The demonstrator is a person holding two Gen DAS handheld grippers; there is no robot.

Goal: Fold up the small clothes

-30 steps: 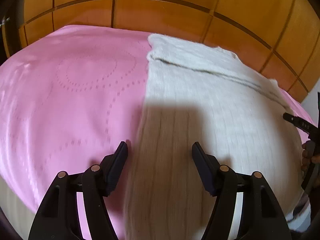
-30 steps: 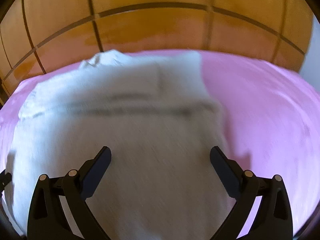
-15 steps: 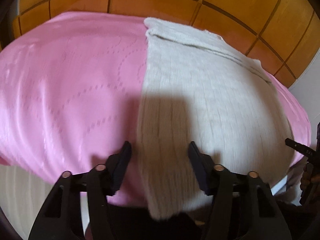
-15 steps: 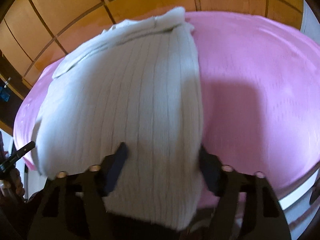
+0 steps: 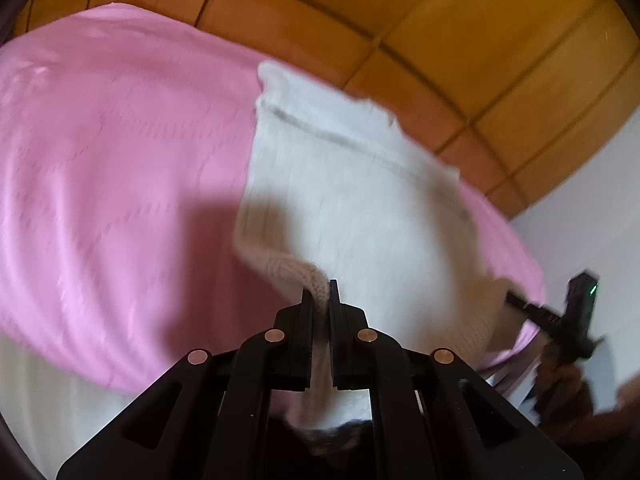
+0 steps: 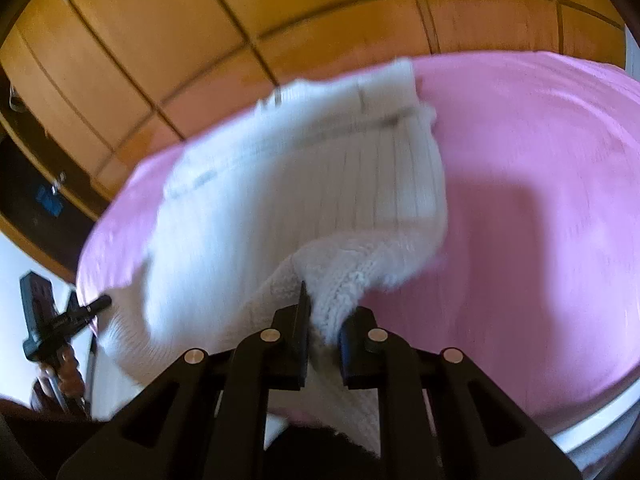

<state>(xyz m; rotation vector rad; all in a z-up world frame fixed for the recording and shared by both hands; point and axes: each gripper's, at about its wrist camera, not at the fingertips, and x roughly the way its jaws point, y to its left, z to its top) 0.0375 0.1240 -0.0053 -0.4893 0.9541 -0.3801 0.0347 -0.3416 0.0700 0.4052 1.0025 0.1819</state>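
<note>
My left gripper is clamped on the near hem of the white knitted garment. My right gripper is closing on the same hem further along, with knit bunched between its jaws. The garment lies on the pink bed cover, reaching from the near edge toward the far edge by the wooden panelling — both near corners are raised off the cover. The fold itself looks barely begun: the hem has yet to be carried across to the far end — I judge most of the work remains.
</note>
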